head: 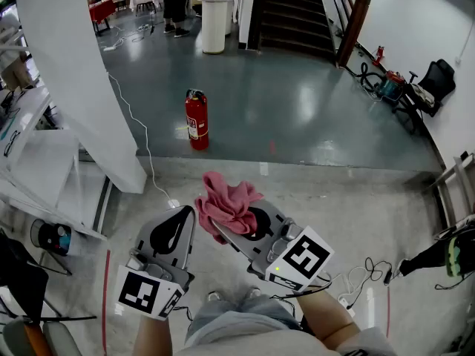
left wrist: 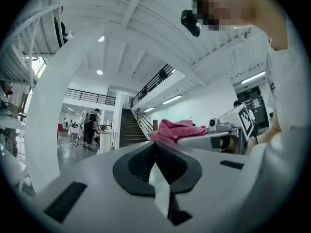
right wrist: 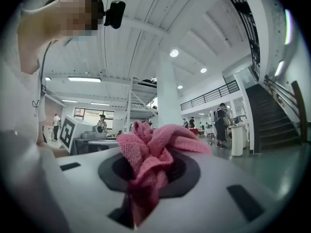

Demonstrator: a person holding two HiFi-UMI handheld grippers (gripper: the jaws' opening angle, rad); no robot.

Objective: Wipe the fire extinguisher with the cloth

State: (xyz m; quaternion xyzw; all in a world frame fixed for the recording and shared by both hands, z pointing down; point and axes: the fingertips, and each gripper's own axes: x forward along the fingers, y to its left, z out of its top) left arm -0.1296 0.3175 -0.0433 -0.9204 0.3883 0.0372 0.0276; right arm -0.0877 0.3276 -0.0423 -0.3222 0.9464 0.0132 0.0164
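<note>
A red fire extinguisher (head: 197, 119) stands upright on the glossy grey floor, well ahead of both grippers. My right gripper (head: 212, 223) is shut on a crumpled pink cloth (head: 227, 202), which bunches up over its jaws. In the right gripper view the cloth (right wrist: 154, 147) fills the gap of the right gripper (right wrist: 149, 168) and hangs down between the jaws. My left gripper (head: 186, 211) sits just left of it, jaws together and empty. In the left gripper view the left gripper (left wrist: 155, 143) is shut, with the cloth (left wrist: 177, 129) beyond it. The extinguisher does not show in either gripper view.
A broad white column (head: 74, 73) rises at the left, with a white cable (head: 141, 139) trailing past it. White tables (head: 37, 162) stand at far left. A staircase (head: 289, 13), a white round stand (head: 214, 24) and people are at the back. Gear and cables (head: 393, 87) lie right.
</note>
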